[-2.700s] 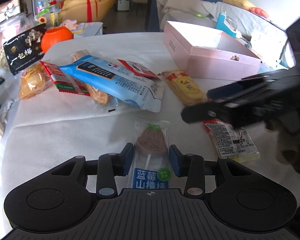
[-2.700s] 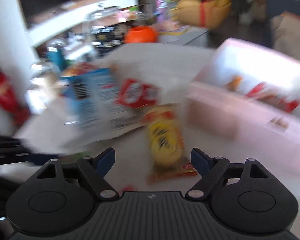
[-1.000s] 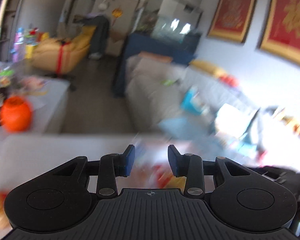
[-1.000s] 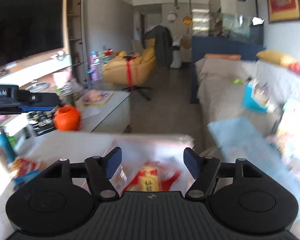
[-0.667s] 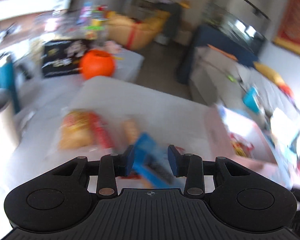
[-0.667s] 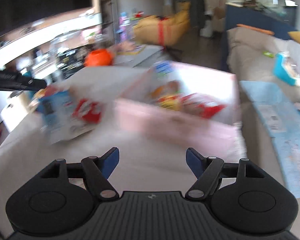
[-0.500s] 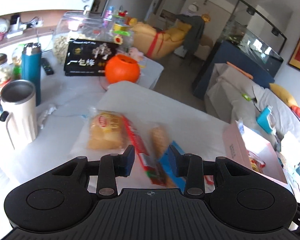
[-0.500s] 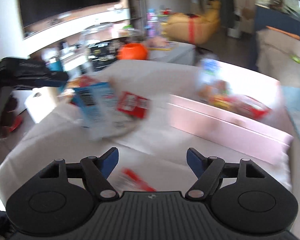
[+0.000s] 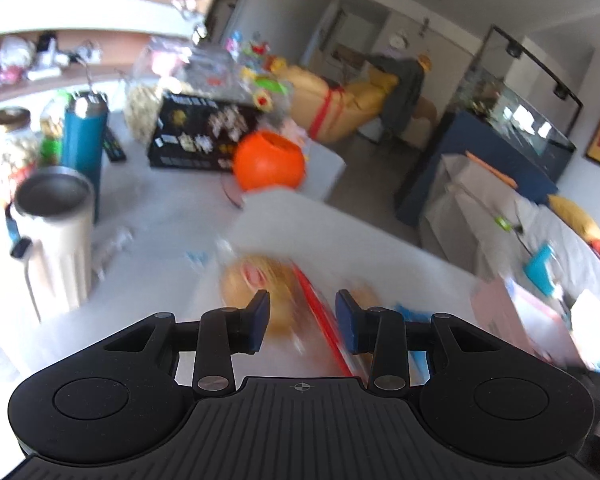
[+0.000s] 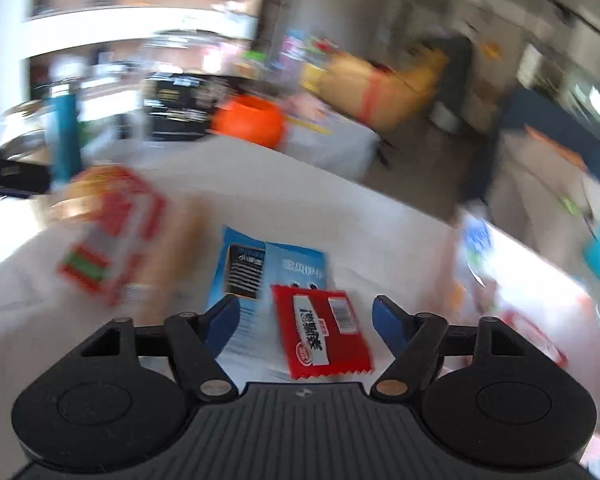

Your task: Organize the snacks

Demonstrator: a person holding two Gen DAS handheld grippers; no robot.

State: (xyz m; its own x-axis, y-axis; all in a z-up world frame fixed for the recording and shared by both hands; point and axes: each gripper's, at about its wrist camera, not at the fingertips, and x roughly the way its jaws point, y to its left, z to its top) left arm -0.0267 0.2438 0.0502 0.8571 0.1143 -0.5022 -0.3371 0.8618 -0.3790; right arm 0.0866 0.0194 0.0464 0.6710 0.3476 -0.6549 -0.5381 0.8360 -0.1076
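My right gripper (image 10: pixel 304 316) is open and empty above a red snack packet (image 10: pixel 320 332) that lies on a blue snack bag (image 10: pixel 260 276). To their left lie blurred red-and-orange packets (image 10: pixel 112 232). The pink box (image 10: pixel 540 320) with snacks inside is at the right. My left gripper (image 9: pixel 302 320) is open and empty above a yellow bun pack (image 9: pixel 256 284) and a red stick packet (image 9: pixel 320 320). The blue bag's edge (image 9: pixel 410 312) and the pink box (image 9: pixel 516 316) show at the right, blurred.
An orange pumpkin bowl (image 9: pixel 269 164), a black box (image 9: pixel 204 136), a teal flask (image 9: pixel 85 140) and a steel mug (image 9: pixel 54 236) stand at the table's far left. A sofa (image 9: pixel 540 216) lies beyond the table.
Both grippers swung from the pink box back over the loose snacks. The left one dropped closer to the bun pack; the right one closed in on the red packet.
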